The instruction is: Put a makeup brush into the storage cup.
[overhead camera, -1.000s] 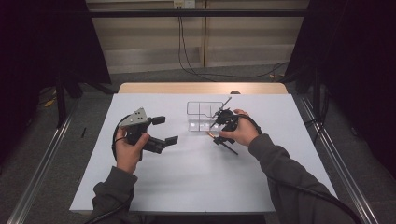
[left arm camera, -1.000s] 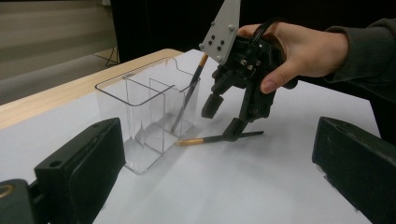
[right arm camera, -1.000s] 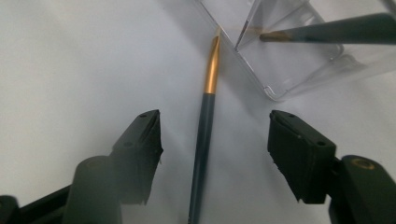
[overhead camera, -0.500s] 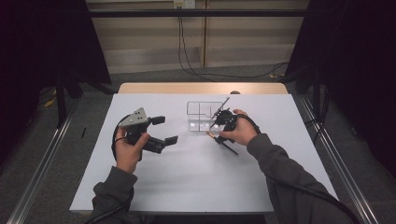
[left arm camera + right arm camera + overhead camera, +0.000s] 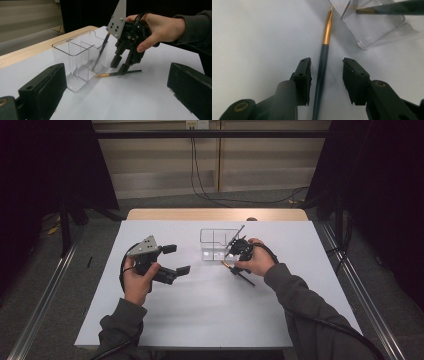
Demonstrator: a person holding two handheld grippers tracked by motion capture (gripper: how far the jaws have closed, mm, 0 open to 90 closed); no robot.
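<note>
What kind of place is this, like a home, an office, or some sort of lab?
Probably a lab or recording studio, not a home: a bare white table ringed by black curtains, cables hanging down the back wall, and a person holding a camera-fitted claw in each hand.

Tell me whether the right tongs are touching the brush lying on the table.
Apart. In the right gripper view the brush lies between the open right tongs, with bare table visible between it and each jaw.

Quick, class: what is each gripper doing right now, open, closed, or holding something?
Left gripper: open, holding nothing, above the table.
Right gripper: open, jaws either side of the pen lying on the table, not yet closed on it.
</note>
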